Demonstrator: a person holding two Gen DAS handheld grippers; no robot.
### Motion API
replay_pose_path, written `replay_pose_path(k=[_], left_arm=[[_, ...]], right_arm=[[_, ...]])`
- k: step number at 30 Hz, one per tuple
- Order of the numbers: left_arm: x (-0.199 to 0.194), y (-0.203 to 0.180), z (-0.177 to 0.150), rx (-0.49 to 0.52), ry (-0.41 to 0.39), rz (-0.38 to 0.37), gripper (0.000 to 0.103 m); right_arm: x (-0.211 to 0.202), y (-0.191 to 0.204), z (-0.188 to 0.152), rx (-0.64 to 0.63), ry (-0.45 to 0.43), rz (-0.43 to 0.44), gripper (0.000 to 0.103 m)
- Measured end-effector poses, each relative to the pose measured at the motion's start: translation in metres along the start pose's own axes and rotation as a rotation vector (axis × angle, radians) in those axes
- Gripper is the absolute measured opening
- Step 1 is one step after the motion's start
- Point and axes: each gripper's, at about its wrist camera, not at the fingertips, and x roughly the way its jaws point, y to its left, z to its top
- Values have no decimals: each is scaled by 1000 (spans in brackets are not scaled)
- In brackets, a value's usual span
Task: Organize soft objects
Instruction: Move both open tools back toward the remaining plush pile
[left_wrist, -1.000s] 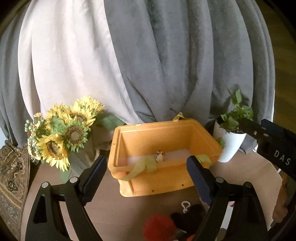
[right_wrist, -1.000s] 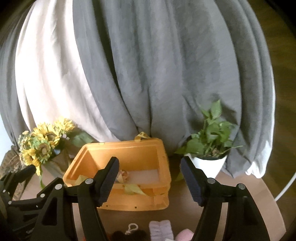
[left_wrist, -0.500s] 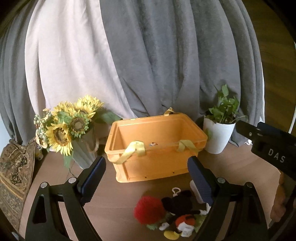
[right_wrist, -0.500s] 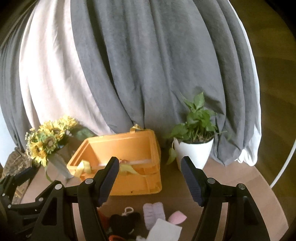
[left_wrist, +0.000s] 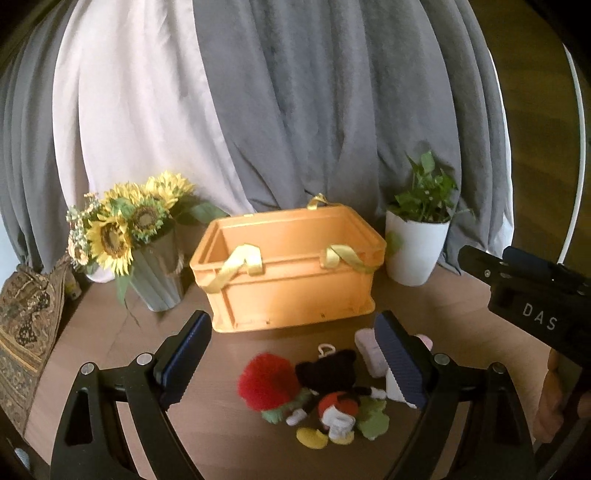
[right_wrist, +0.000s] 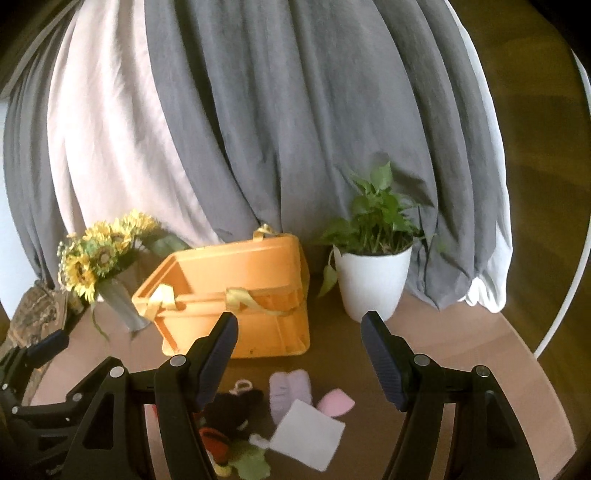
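I note the crate (left_wrist: 291, 266) at frame centre on the table (left_wrist: 110, 347). The sunflower vase (left_wrist: 159, 273) stands left of it, the potted plant (left_wrist: 417, 240) right. The plush toys (left_wrist: 317, 391) lie in front, curtains (left_wrist: 295, 92) behind.

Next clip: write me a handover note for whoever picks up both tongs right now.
Left tongs: open, holding nothing, above the toy pile.
Right tongs: open, holding nothing, facing the crate.
Orange crate stands at the back of the table, between the sunflower vase and the potted plant; its inside is not visible from here.
On the table in front of it: red pompom, black mouse plush, lilac ribbed piece, pink piece, white cloth, green piece.
Left to do: every one of these.
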Motion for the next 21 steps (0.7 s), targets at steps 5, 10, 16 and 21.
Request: replay_pose_path(k=[5,10,16,21], left_arm=[[4,-8,-11,-3,38,3,90],[10,-14,-22,-11,73,11,90],[19,-21,-37,-17,119,17,90],[28,-25,-48,-22,155,16,90]], right_arm=[[3,-6,-14,-5,41,19,70],[11,-13,-26,3,89,42,70],[23,-18,-41,-7,142,57,70],[35,-23,-57,-5,198,64,70]])
